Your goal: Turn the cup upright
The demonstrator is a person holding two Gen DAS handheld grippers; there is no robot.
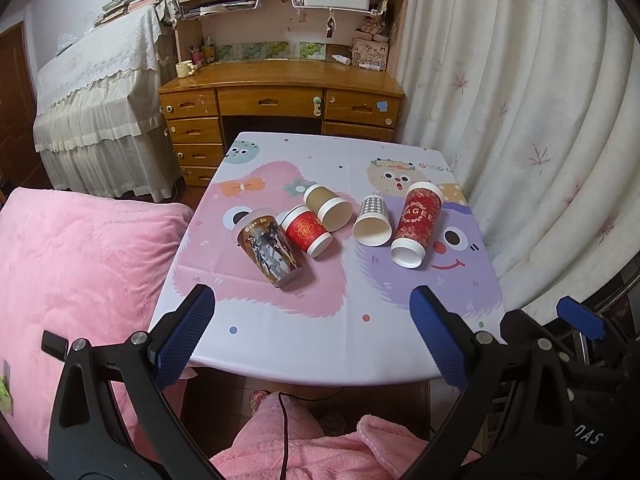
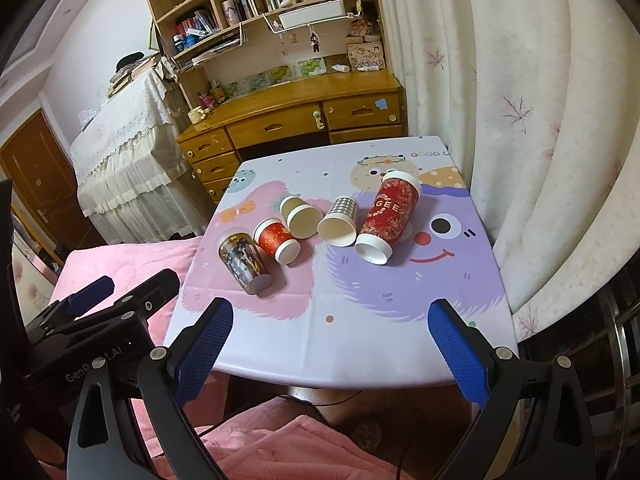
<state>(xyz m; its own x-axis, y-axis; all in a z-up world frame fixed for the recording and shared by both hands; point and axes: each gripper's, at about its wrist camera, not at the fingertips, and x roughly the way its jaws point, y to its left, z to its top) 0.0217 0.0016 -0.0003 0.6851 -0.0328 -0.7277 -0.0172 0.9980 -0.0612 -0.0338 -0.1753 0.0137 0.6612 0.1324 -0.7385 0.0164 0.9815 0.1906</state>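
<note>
I am holding both the left tool [image 1: 310, 330] and right tool [image 2: 332, 344] spread, low in frame; five paper cups [image 1: 372, 220] are lying mid-counter [image 1: 320, 340], crowded, so they risk rolling into neighbours.

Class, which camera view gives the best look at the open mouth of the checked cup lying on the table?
The left wrist view: the checked cup turns its mouth more squarely toward that camera, showing its inside wall. The right wrist view shows the same cup with its mouth also visible, but smaller and more oblique.
</note>
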